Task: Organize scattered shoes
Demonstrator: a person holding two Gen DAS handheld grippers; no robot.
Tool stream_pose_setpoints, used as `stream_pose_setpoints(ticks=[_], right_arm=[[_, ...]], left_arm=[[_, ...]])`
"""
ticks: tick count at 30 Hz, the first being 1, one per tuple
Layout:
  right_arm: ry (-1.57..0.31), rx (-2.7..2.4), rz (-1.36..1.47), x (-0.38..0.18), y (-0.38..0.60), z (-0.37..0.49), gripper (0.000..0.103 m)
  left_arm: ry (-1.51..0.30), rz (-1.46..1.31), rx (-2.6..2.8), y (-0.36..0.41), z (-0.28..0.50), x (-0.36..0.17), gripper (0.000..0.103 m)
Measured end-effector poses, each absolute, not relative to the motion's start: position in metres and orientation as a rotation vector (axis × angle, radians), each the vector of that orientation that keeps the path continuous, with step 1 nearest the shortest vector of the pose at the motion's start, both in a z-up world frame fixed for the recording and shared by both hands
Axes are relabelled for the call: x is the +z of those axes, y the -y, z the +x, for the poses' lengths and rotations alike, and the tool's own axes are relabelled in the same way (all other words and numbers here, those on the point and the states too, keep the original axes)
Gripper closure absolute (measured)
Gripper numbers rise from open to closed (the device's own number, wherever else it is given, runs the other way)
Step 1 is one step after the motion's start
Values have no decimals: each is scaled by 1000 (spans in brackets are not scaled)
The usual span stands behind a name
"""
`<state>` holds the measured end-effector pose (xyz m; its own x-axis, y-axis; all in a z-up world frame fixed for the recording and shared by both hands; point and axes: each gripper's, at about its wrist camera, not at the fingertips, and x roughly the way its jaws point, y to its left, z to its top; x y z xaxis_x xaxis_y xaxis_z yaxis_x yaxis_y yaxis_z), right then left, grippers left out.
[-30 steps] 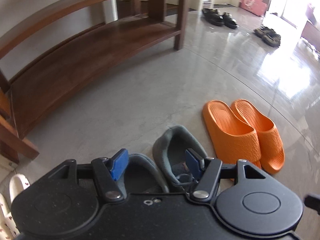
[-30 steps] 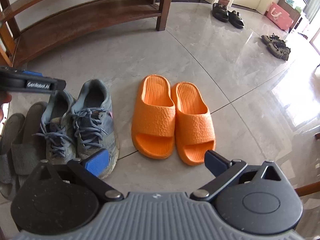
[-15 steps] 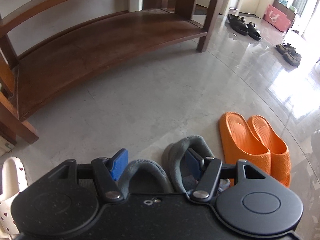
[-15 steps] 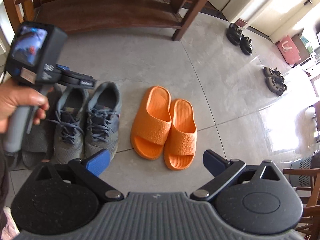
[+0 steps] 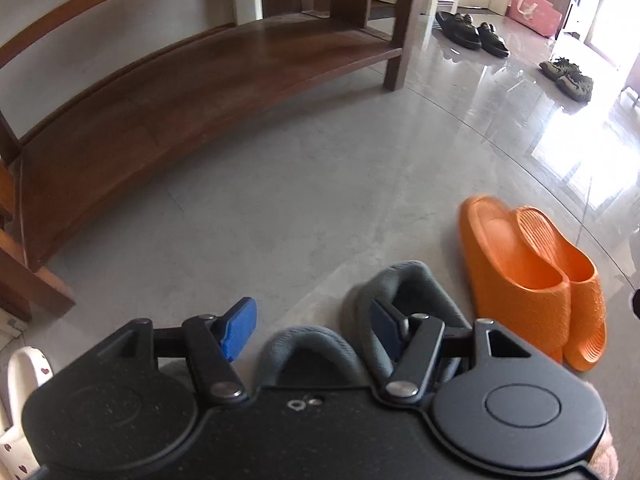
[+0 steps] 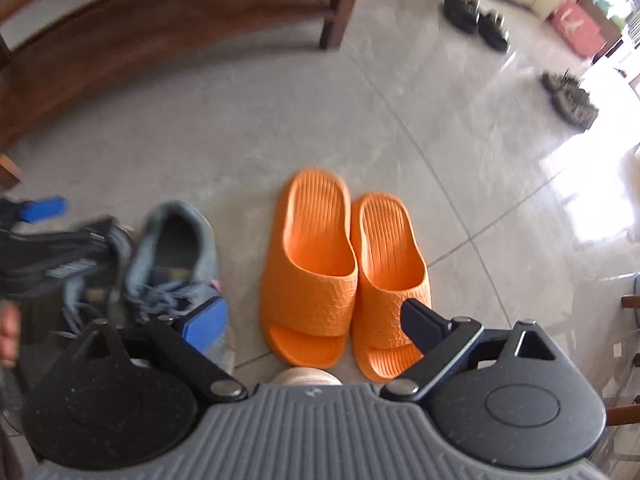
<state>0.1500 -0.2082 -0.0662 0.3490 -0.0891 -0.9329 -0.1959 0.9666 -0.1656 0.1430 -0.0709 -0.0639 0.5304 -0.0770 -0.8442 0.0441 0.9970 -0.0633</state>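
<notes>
While the left gripper (image 5: 312, 326) hangs right over the heels of the grey sneakers (image 5: 400, 300), its blue pads sit apart with nothing pinched between them; one pad looks to be inside the collar of the sneaker nearer the slides, but I can't tell if it's touching. Using the orange slides (image 6: 344, 268) as the anchor: they're a neat pair on the grey tile floor (image 6: 240, 140), side by side and touching, toes toward the camera in the right wrist view. The sneakers sit just beside them on the left. The right gripper (image 6: 312, 316) hovers straight over the toe end of the slides, fingers spread wide, holding nothing. Beyond the slides stands the wooden shoe rack (image 5: 200, 80), its lower shelf bare wood. Well past the slides, far right, are black sandals (image 5: 472, 32) and a darker olive pair (image 5: 566, 78). A white slipper with little hearts (image 5: 24, 380) peeks in on the far side of the sneakers.
</notes>
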Motion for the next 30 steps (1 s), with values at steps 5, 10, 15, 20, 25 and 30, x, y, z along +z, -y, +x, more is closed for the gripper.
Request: stream_pose_setpoints(ticks=[5, 10, 15, 20, 25, 30], right_arm=[[-1196, 38, -108, -97, 243, 188, 8], [-1281, 25, -143, -146, 255, 213, 9], [-1373, 45, -152, -178, 263, 234, 9], [-1352, 51, -190, -184, 255, 229, 9], [-1329, 47, -209, -185, 257, 210, 10], [-1326, 35, -202, -182, 268, 208, 10]], left_arm=[[-971, -36, -98, 69, 143, -67, 40], [-947, 78, -145, 85, 136, -69, 40], [-900, 87, -192, 95, 126, -65, 40], [-846, 126, -279, 112, 115, -61, 40], [-838, 172, -351, 130, 104, -62, 40], [-820, 161, -380, 135, 105, -65, 40]])
